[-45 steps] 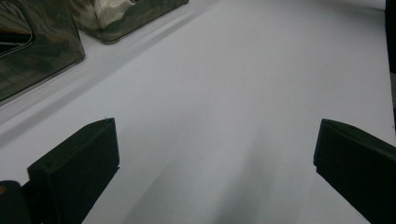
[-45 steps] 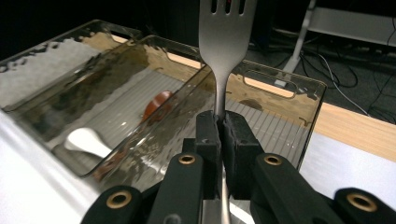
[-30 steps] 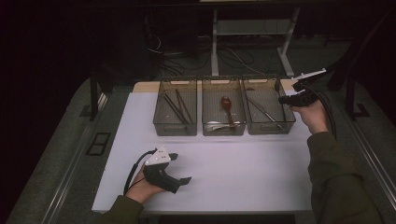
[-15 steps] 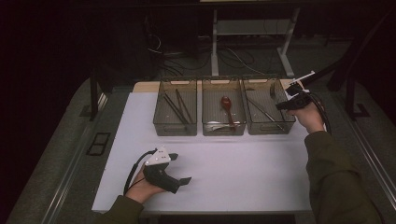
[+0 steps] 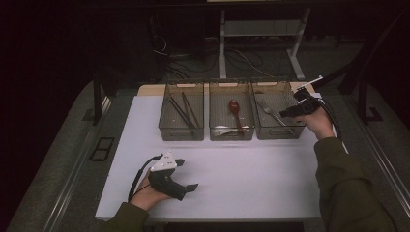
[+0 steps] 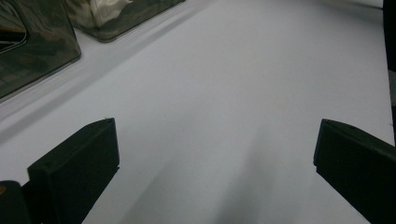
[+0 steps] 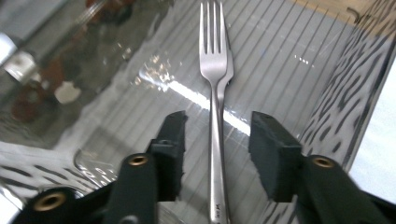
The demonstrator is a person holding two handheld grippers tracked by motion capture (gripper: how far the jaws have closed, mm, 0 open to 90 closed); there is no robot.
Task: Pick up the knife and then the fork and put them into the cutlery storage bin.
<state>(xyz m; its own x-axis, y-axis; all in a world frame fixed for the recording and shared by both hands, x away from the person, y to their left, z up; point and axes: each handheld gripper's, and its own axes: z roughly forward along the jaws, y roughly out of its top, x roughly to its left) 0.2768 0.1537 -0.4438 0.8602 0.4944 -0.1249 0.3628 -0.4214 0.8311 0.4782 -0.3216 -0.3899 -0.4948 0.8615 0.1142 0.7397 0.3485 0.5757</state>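
White surface (image 5: 251,174) carries three clear bins along its far edge. Right gripper (image 7: 215,140) is released, its jaws having just opened either side of the fork (image 7: 212,70) lying in the far-right bin (image 5: 276,133). Judged step: deposit complete; next, withdraw clear. Left gripper (image 5: 186,175) rests open near the front-left corner.

Olive-green long sleeves (image 5: 345,186) are worn on both forearms. The left black plastic hand-held gripper (image 5: 171,180) is topped by a light grey three-cornered plate (image 5: 163,163), and a black cable (image 5: 137,174) is looped from its body toward 8 o'clock. The right black hand-held gripper (image 7: 217,151) is built with two blocky matte jaws; brass-coloured round rivets (image 7: 138,160) are set in its arms. A black cable (image 5: 332,118) is trailed from it too.
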